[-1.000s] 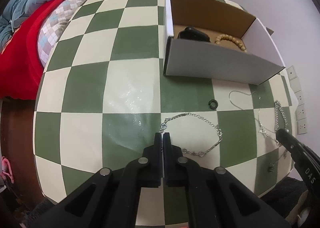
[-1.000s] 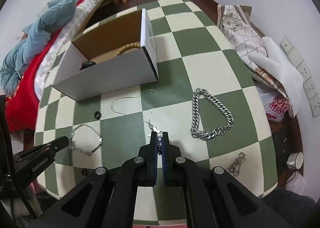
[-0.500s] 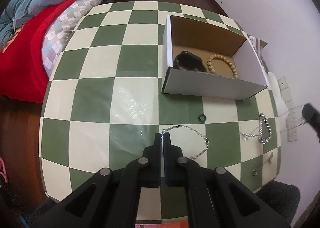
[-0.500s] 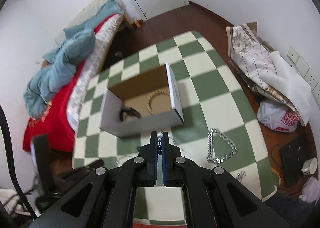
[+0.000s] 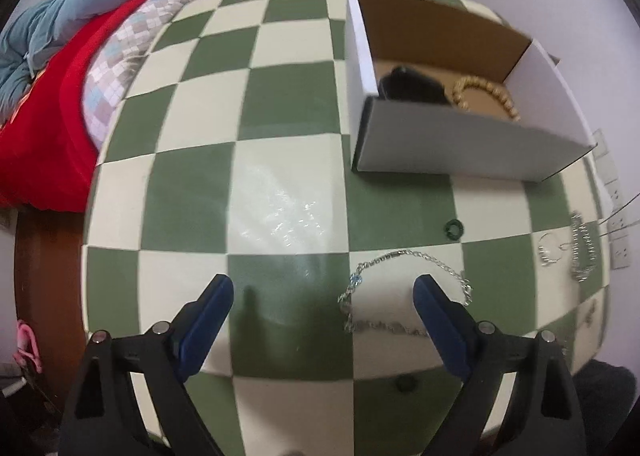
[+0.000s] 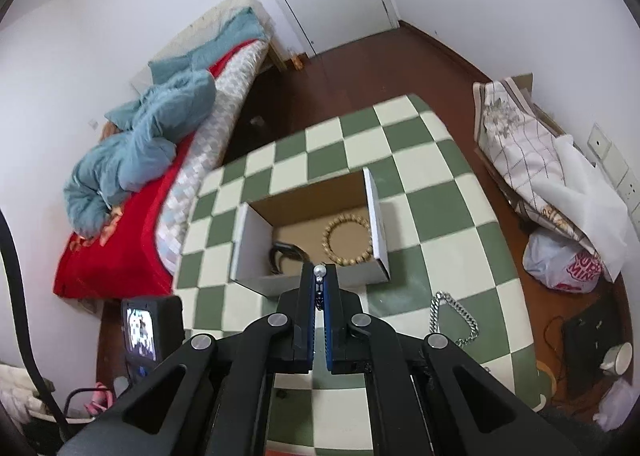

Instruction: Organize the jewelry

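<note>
In the left wrist view my left gripper point(image 5: 322, 292) points down at the checkered table point(image 5: 280, 104), its jaws opening wide. A silver link bracelet point(image 5: 404, 253) lies flat under them by the right finger, untouched. A small dark ring point(image 5: 454, 229) sits just beyond it. The open white box point(image 5: 460, 152) holds a black watch point(image 5: 412, 86) and a wooden bead bracelet point(image 5: 484, 94). High above the box point(image 6: 378, 224), my right gripper point(image 6: 319, 276) is shut on a thin pearl necklace point(image 6: 319, 270), whose strand point(image 5: 616, 216) rises off the table's right edge.
A thick silver chain point(image 6: 452, 316) lies on the table right of the box, with a small piece of jewelry at the table's near right corner. A bed with a red blanket point(image 6: 120, 256) stands left. Bags and cloth point(image 6: 560, 192) pile up by the right wall.
My left gripper's jaws went from shut to wide apart over the silver bracelet. My right gripper rose well above the table, drawing the thin necklace up with it.
</note>
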Demonstrator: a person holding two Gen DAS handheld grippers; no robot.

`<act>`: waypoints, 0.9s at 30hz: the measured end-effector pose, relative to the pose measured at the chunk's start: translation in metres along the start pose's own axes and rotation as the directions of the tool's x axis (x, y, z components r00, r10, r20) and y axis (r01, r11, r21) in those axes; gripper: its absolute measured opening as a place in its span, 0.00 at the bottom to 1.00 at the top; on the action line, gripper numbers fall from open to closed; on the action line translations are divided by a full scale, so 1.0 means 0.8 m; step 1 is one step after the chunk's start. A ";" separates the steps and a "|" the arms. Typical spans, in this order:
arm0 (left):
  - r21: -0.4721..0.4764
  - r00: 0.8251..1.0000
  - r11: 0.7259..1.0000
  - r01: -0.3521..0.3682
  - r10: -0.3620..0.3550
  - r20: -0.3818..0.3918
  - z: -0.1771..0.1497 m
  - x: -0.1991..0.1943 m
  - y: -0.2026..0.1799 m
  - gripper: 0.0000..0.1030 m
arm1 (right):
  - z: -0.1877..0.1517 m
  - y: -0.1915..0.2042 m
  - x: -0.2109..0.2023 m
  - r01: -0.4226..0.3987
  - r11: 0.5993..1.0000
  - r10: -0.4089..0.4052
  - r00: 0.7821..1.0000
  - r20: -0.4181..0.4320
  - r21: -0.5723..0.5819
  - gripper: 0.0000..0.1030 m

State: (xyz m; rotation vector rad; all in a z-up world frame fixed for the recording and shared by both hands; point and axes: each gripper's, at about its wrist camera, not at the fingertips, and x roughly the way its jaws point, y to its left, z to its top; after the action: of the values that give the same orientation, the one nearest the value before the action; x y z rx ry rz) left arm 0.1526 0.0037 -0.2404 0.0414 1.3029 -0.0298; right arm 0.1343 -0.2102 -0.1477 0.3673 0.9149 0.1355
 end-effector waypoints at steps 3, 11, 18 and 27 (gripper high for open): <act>0.046 1.000 0.999 -0.002 0.003 -0.016 0.002 0.016 -0.010 0.87 | -0.012 -0.008 0.019 0.020 1.000 -0.020 0.999 -0.037 0.009 0.03; 0.130 0.999 0.991 0.035 -0.037 0.007 0.002 0.006 -0.035 0.01 | -0.035 -0.023 0.046 0.036 0.999 -0.035 0.996 -0.078 0.023 0.03; 0.122 0.999 0.992 0.038 -0.039 0.005 -0.004 0.003 -0.035 0.00 | -0.035 -0.019 0.046 0.032 0.999 -0.031 0.997 -0.076 0.021 0.03; 0.119 0.994 0.991 0.066 -0.076 0.080 -0.004 -0.058 -0.035 0.00 | -0.019 -0.034 0.029 0.013 0.998 -0.009 0.999 -0.053 0.068 0.03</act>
State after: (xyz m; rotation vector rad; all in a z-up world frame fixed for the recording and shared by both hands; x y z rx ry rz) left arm 0.1363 -0.0243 -0.1971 0.0927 1.2170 -0.1670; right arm 0.1356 -0.2256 -0.1836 0.4234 0.9756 0.1046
